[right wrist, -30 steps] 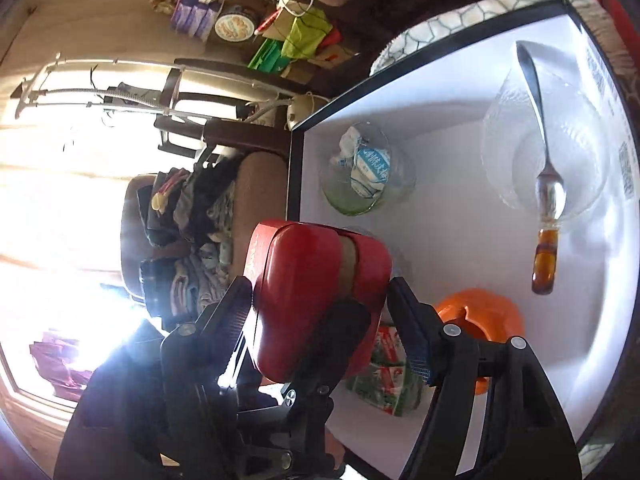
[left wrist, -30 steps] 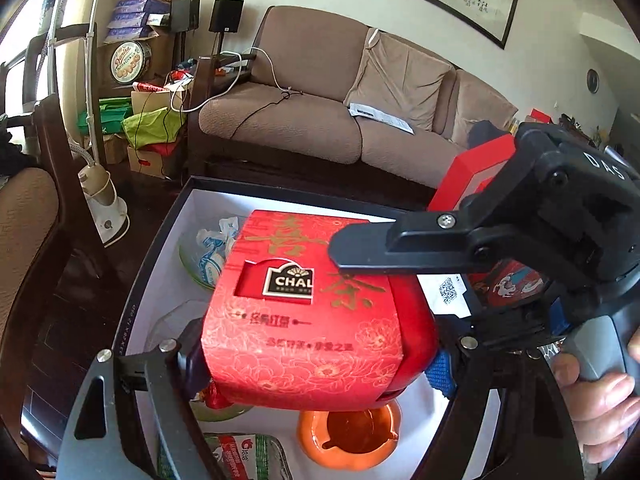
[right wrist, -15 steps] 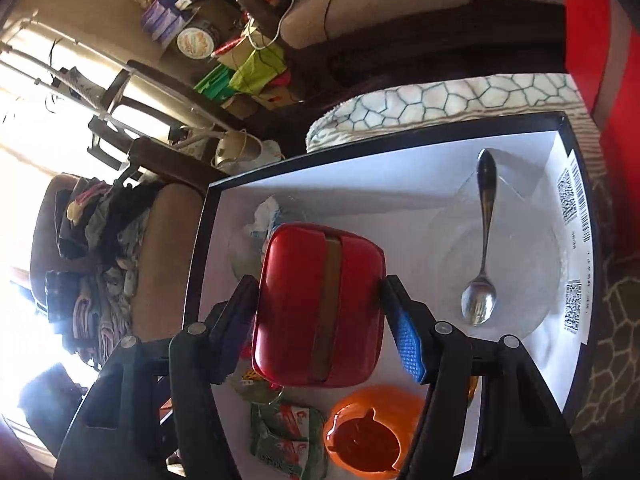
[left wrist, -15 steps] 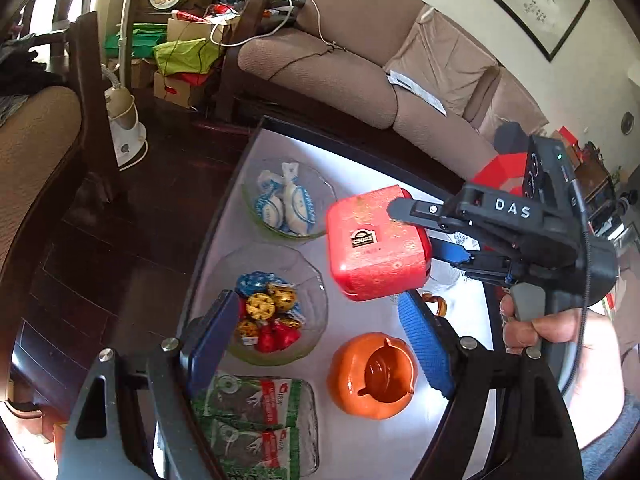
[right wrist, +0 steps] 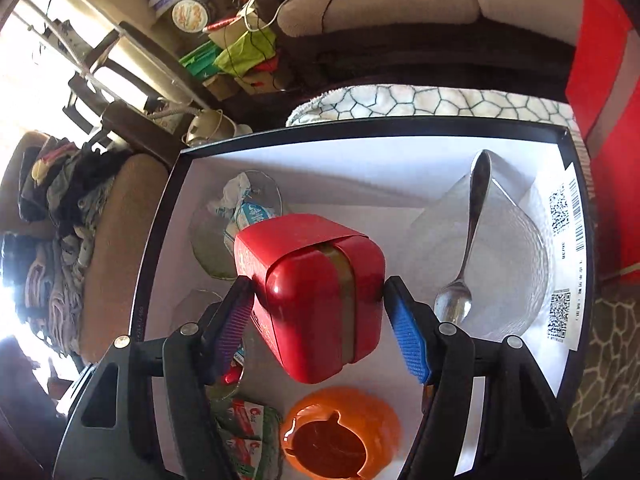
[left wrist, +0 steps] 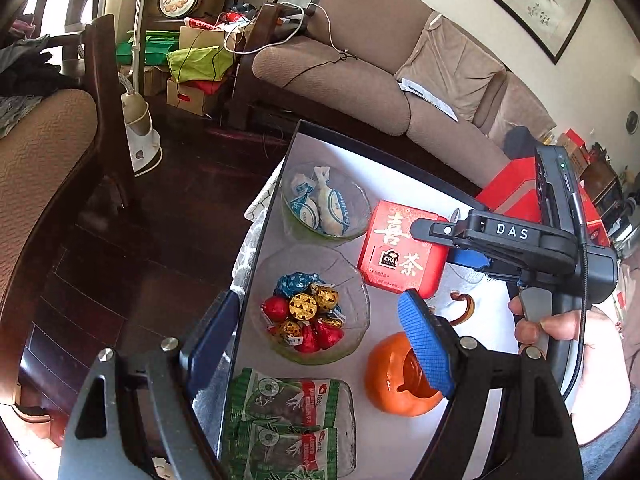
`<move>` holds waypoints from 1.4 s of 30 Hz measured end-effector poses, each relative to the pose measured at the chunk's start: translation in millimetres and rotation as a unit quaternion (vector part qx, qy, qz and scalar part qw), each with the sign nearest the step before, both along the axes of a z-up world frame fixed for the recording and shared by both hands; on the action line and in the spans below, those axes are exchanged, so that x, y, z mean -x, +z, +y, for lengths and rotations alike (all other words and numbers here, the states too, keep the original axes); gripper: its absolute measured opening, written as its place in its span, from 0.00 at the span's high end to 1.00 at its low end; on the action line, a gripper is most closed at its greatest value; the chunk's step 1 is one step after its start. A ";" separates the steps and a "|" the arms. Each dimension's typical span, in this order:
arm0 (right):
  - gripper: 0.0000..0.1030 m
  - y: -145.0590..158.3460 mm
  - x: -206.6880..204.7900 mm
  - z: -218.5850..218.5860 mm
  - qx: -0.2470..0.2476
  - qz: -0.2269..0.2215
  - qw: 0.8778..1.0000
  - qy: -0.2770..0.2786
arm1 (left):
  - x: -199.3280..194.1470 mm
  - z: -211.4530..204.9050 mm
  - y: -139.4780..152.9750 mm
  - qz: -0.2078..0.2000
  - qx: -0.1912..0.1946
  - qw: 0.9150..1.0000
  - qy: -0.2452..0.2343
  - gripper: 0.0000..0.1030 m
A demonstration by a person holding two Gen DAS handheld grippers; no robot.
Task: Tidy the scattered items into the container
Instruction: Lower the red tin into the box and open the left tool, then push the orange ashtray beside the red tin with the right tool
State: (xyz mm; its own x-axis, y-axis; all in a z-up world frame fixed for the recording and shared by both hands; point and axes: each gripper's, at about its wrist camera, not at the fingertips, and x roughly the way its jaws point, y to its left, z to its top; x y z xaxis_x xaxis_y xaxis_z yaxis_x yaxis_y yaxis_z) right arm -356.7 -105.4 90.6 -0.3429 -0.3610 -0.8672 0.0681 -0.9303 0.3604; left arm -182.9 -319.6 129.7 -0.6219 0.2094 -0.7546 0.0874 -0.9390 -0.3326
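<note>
- Two claws hang over a black-rimmed container (right wrist: 154,248) with a white floor. It sits on a desk covered with a honeycomb-patterned cloth (right wrist: 440,100).
- The right claw (right wrist: 318,284) is clenched on a red tea box (right wrist: 320,300). A blue pad touches one side and a purple pad the other, and its jaws have just been opening a little with the box between them.
- The red tea box is tilted, inside the container's rim, near the middle. I cannot tell if it rests on the white floor.
- The left claw (left wrist: 316,304) is released and carries nothing. One finger is outside the container's left rim and the other is over the inside.
- A hand (left wrist: 560,328) grips the handle of the right claw.
- Below the left claw, a glass bowl (left wrist: 352,320) holds foil-wrapped sweets in red, gold and blue.
- Just beyond it, a second glass bowl (left wrist: 356,204) holds white-and-blue wrapped sweets, just beside the red tea box.
- An orange pumpkin-shaped dish (left wrist: 388,384) and a stack of green snack packets (left wrist: 280,420) lie at the near end of the container.
- A spoon (right wrist: 472,232) lies on a clear glass plate (right wrist: 516,280) at the right side of the container.
</note>
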 end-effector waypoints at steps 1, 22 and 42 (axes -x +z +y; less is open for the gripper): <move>0.36 0.9 -1.0 -2.8 -0.009 0.003 1.000 0.006 | 0.3 1.1 0.1 -0.001 0.005 1.000 -0.001 0.20; 0.88 6.4 -64.8 -29.4 -0.053 -0.020 0.986 0.158 | -13.8 0.6 2.9 0.007 0.017 1.000 -0.012 0.20; 0.83 13.6 -9.6 -30.3 -0.185 0.075 0.972 0.127 | 9.4 34.7 6.8 0.009 0.046 0.998 -0.047 0.20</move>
